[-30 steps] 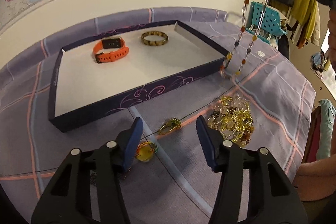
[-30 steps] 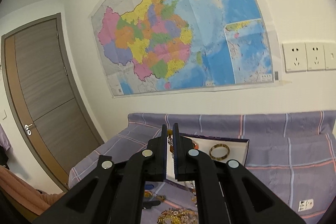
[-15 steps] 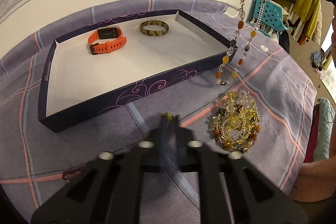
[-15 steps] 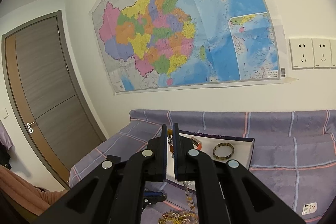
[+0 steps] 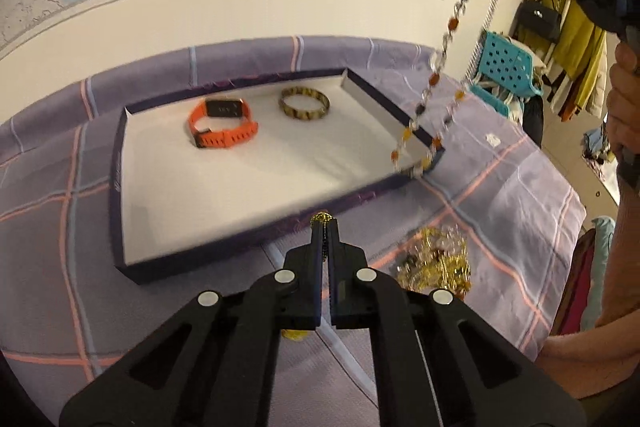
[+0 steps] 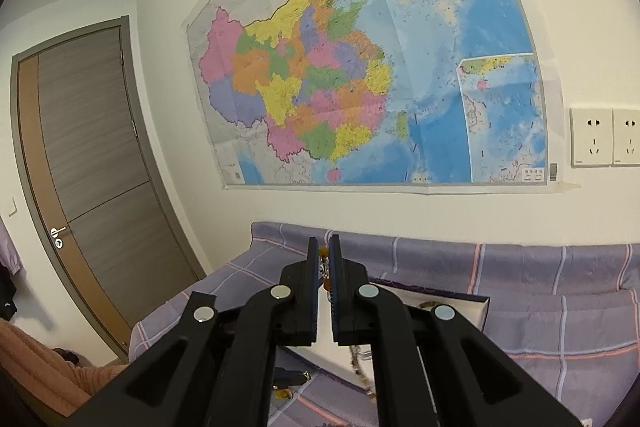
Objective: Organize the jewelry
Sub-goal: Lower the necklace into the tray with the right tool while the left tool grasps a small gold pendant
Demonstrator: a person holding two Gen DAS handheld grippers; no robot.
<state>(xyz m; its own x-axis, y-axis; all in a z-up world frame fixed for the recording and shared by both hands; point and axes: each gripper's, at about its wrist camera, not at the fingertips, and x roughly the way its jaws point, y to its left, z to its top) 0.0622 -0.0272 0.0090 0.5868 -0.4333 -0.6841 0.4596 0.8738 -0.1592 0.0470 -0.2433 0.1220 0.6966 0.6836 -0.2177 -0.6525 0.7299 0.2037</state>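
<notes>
The shallow navy tray (image 5: 120, 163) on the purple plaid bench (image 5: 520, 195) keeps its orange watch (image 5: 222, 125) and tortoiseshell bangle (image 5: 304, 103). The right tongs (image 6: 324, 255) stay clamped on the beaded necklace (image 5: 448, 39), which now dangles over the tray's right corner instead of the cloth. The left tongs (image 5: 325, 227), wide a second ago, have closed on a small gold piece (image 5: 322, 217) and lifted it.

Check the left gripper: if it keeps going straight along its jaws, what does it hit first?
Probably the near wall of the dark box. The left gripper, shut on a small gold piece, points down at that wall; depth is unclear, so it might clear the rim and meet the white floor.
</notes>
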